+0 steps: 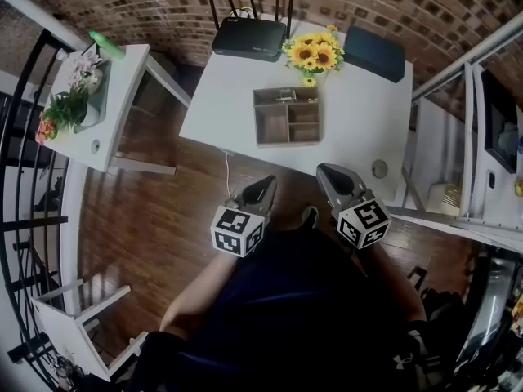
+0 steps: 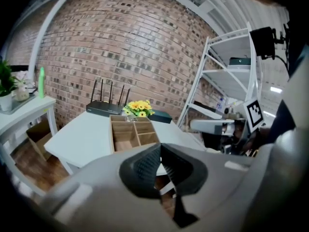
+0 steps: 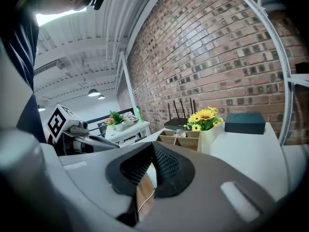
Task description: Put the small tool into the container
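Note:
A wooden container with several compartments sits mid-table on the white table. A small metallic item lies in its far compartment; I cannot tell what it is. The container lies ahead in the left gripper view, and it appears beside the flowers in the right gripper view. My left gripper and right gripper hover side by side over the floor, just short of the table's near edge. Both are shut with nothing between the jaws.
A black router, a sunflower vase and a dark box line the table's far edge. A small round object sits at the near right corner. A side table with plants stands left, white shelving right.

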Available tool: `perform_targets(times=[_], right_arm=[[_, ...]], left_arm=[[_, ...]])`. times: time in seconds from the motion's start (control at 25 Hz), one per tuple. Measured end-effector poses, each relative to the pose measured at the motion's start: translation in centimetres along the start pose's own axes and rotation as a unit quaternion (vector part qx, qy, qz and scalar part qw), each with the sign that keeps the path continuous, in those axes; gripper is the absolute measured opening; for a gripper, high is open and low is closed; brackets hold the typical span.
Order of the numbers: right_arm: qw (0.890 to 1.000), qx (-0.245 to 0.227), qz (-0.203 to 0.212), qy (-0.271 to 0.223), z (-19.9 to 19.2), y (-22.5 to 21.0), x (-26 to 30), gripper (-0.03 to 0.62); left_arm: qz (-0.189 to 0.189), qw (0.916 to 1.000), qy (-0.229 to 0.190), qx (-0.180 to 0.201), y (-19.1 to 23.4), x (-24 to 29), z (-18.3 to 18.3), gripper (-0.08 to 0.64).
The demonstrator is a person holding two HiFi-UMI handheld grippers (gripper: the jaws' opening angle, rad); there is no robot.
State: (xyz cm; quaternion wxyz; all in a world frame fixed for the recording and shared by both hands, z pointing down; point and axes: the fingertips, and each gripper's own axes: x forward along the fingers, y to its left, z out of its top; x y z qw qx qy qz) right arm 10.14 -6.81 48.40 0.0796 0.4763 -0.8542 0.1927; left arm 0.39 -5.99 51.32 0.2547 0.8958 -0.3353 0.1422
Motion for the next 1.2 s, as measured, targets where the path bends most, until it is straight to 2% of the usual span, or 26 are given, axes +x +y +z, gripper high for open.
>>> perform_targets(times=[0.52, 1.2], right_arm=[[1.000, 0.006, -0.005, 0.003, 0.06, -0.13, 0.49, 0.011], [1.000, 0.012, -0.007, 0.002, -0.21, -0.17, 0.17, 0.011]], left_arm=[[0.009, 0.9998, 0.000, -0.019, 1.00, -0.54, -0.42, 0.005], [0.013, 0.9996, 0.010, -0.023, 1.07, -0.57, -0.94, 0.005]])
